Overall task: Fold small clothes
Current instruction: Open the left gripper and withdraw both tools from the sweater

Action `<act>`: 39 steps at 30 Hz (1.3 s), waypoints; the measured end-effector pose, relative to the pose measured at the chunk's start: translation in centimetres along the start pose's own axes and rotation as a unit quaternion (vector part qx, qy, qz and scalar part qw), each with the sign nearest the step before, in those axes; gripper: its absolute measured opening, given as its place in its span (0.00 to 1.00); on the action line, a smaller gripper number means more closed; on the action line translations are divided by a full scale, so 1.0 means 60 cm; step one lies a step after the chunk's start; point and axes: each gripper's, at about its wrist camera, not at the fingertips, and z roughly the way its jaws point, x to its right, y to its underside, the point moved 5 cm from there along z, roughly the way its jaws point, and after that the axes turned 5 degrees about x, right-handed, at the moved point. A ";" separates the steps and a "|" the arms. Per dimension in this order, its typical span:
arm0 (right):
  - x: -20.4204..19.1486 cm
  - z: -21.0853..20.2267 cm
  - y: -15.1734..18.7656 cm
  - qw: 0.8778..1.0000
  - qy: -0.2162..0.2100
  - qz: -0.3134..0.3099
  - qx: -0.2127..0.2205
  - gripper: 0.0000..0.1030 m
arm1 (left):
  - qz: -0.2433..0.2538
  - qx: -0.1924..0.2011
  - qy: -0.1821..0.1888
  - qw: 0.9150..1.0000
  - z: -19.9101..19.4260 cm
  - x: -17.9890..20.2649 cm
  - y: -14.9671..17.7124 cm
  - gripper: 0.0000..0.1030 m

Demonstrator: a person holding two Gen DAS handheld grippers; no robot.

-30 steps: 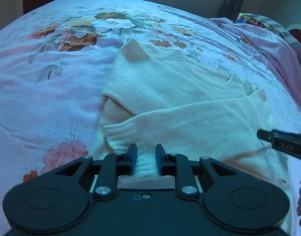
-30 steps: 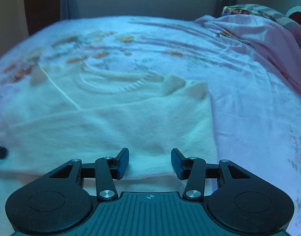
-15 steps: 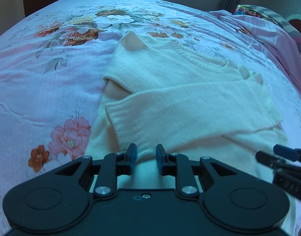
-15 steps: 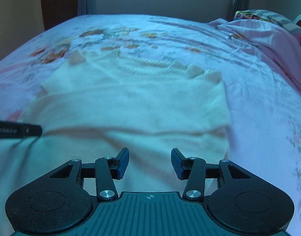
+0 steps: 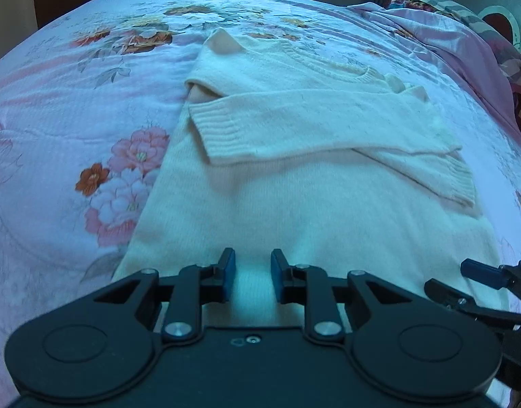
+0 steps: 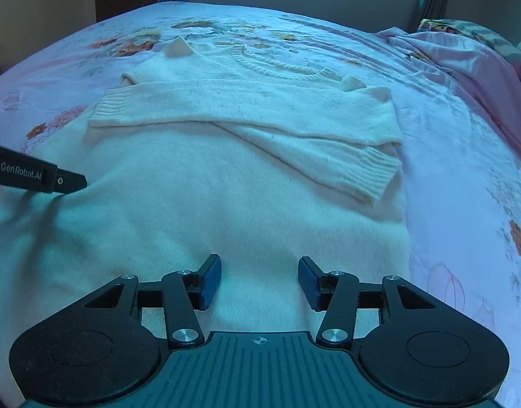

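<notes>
A cream knit sweater (image 5: 314,204) lies flat on the floral bedspread (image 5: 56,136), spread out straight ahead of both tongs, with both sleeves folded across its chest and its neckline at the far end. The left tongs (image 5: 250,273) sit low over the near hem, fingers slightly apart with knit showing between them, gripping nothing. The right tongs (image 6: 258,280) hover over the same hem further right, fingers wide apart and empty. A rumpled pink blanket (image 6: 464,64) lies beyond, to the right.
</notes>
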 end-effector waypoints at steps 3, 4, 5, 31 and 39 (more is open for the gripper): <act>0.000 -0.019 0.017 1.000 0.001 0.000 -0.001 0.50 | 0.006 -0.002 0.004 1.000 -0.014 -0.001 0.017 0.20; 0.000 -0.024 0.022 1.000 0.002 0.000 -0.001 0.50 | 0.005 -0.003 0.006 1.000 -0.019 -0.002 0.022 0.20; 0.001 -0.030 0.028 1.000 0.003 0.001 0.000 0.52 | 0.004 -0.004 0.009 1.000 -0.024 -0.003 0.027 0.20; -0.006 -0.114 0.085 0.999 0.033 -0.030 -0.011 0.57 | -0.010 -0.006 0.015 1.000 -0.110 -0.058 0.085 0.24; 0.006 -0.124 0.096 0.999 0.036 -0.025 -0.015 0.69 | -0.006 -0.008 0.002 1.000 -0.119 -0.090 0.096 0.26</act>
